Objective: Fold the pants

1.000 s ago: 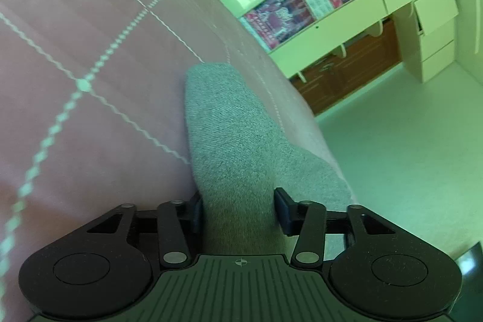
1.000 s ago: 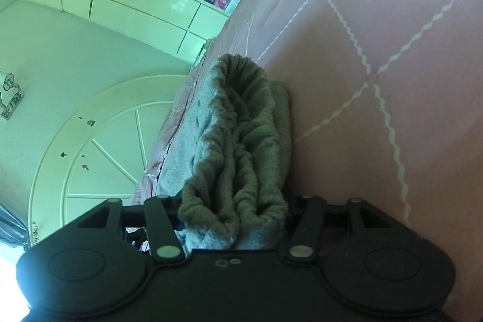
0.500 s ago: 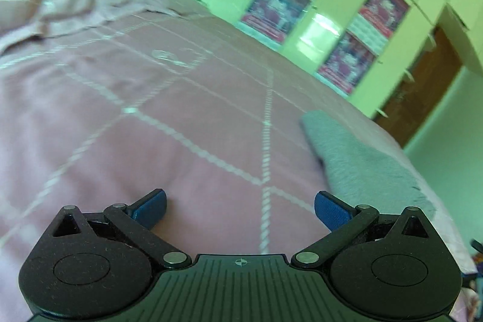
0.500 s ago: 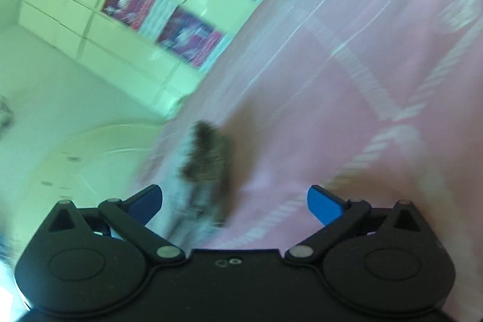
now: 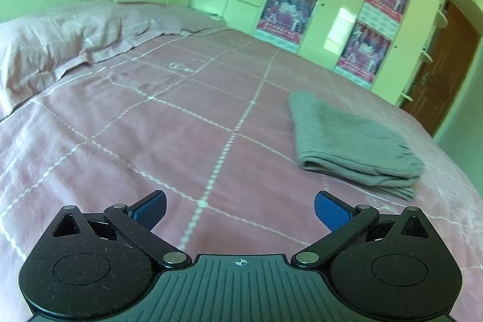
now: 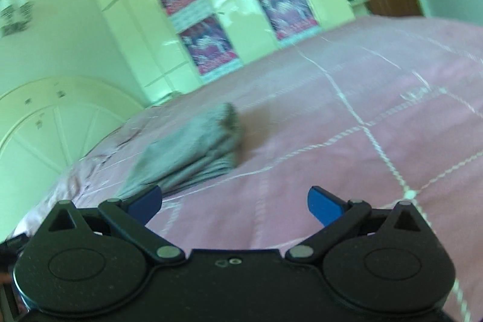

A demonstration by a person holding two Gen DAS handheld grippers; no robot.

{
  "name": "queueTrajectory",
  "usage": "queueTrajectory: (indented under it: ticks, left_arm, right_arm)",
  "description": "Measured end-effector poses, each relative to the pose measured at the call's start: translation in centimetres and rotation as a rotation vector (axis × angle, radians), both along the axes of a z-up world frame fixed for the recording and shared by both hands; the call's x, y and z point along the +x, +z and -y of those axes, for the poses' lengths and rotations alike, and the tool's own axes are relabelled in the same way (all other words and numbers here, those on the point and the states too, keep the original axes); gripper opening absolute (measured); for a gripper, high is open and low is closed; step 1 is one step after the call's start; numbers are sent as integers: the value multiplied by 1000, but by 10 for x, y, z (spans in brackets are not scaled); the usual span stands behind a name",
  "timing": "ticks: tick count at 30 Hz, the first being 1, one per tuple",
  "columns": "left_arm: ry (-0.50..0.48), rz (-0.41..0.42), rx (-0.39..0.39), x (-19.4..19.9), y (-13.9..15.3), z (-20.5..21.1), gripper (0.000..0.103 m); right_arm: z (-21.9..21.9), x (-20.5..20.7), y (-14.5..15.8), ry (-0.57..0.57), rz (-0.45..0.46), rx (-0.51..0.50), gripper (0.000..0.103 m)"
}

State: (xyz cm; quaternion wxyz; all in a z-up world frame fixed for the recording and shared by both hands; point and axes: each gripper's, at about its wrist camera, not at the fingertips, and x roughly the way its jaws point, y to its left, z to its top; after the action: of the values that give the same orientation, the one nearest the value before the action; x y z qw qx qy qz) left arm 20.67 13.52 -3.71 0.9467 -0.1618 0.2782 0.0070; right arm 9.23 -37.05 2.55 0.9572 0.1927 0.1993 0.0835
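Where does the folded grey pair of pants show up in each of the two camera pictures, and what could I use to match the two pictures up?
Left wrist view: the folded grey fabric pants lie right of centre on the pink checked bedspread.
Right wrist view: the pants lie left of centre, blurred.
Shared landmark: the red posters on the pale wardrobe doors behind the bed.

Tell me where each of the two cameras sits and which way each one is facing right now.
Left wrist: sits on the left claw, looks forward and down across the bed toward the wardrobe; its open blue fingers show, pants lie ahead right.
Right wrist: sits on the right claw, faces the same wardrobe, blurred; its open fingers show, the pants lie ahead left.
Shared: bed, folded pants, postered wardrobe.
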Motion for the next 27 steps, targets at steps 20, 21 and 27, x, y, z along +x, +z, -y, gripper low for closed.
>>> queueTrajectory:
  ticks: [20, 21, 27]
  left_arm:
    - [-121, 160, -45, -161, 71, 47, 103]
    - [-121, 173, -31, -171, 75, 48, 103]
    - [-98, 233, 36, -222, 101, 54, 103]
  right_arm:
    - [-59, -125, 96, 51, 288, -136, 98]
    - [-62, -129, 98, 52, 291, -144, 98]
    - [-81, -153, 111, 71, 288, -201, 98]
